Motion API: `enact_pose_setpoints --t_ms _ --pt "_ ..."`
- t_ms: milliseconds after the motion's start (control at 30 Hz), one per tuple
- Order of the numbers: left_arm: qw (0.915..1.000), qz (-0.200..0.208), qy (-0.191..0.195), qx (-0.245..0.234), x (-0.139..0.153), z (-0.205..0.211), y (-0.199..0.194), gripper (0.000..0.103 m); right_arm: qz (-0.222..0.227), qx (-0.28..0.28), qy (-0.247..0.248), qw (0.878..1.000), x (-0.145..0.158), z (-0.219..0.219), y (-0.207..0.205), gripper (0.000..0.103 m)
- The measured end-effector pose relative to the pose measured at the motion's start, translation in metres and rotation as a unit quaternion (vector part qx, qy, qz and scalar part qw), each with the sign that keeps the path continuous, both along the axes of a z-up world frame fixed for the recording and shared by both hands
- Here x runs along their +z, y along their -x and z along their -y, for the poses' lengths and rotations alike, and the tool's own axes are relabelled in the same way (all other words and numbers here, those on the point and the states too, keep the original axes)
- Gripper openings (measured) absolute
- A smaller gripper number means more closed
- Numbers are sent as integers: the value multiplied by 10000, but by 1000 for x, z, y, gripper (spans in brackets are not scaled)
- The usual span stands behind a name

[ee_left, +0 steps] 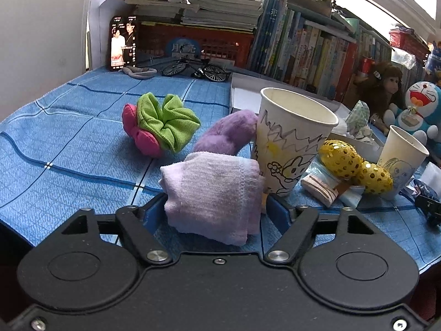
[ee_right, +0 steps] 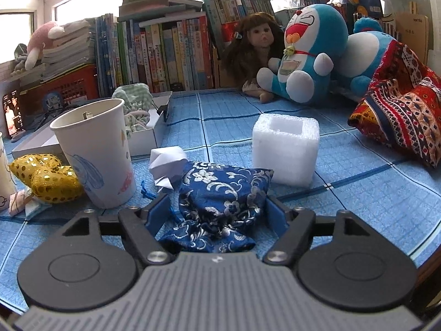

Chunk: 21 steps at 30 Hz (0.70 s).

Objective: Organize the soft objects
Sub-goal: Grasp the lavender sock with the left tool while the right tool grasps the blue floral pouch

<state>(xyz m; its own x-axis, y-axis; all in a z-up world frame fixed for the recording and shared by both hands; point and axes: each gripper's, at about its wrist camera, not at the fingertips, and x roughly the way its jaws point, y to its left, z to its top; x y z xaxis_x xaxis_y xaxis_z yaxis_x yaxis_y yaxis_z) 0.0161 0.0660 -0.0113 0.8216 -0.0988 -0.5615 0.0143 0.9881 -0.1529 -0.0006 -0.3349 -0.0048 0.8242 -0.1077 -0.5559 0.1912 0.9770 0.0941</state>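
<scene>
A folded pale purple sock (ee_left: 212, 190) lies on the blue checked cloth (ee_left: 69, 149) between the blue pads (ee_left: 153, 211) of my left gripper (ee_left: 213, 207). The pads stand close at its sides without squeezing it. Beyond it lie a purple plush piece (ee_left: 226, 135) and a green and pink scrunchie (ee_left: 160, 124). In the right wrist view a blue brocade pouch (ee_right: 223, 198) with silver flowers sits between the jaws of my right gripper (ee_right: 217, 209), with a small gap at the left pad (ee_right: 160, 215).
Two drawn-on paper cups (ee_left: 292, 138) (ee_right: 96, 151) stand close by, with a gold sequin bow (ee_left: 355, 165) between them. A white foam block (ee_right: 286, 149), folded white paper (ee_right: 166, 164), an open white box (ee_right: 148, 132), plush toys (ee_right: 308, 52), a doll and books line the back.
</scene>
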Motion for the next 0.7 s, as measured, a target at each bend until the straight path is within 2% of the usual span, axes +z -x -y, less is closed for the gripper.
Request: enact_pose_setpoints --t_ms 67,133,200,300,533,700 --pt "10000 48 -14 26 1 1 1 66 14 -14 41 10000 0 -1 0 78" --pt "10000 88 0 42 3 0 3 65 35 -24 56 10000 0 -1 1 75" --pt "9999 114 47 58 4 -1 5 62 55 -64 53 9999 1 0 2 62" --pt "9998 146 141 81 9 -5 8 59 62 -58 47 10000 5 -1 4 56" --pt "9986 429 216 240 33 -16 15 58 277 28 247 9993 20 -8 11 53" --pt "9981 560 212 118 57 -22 6 58 511 16 191 9985 45 -5 11 53"
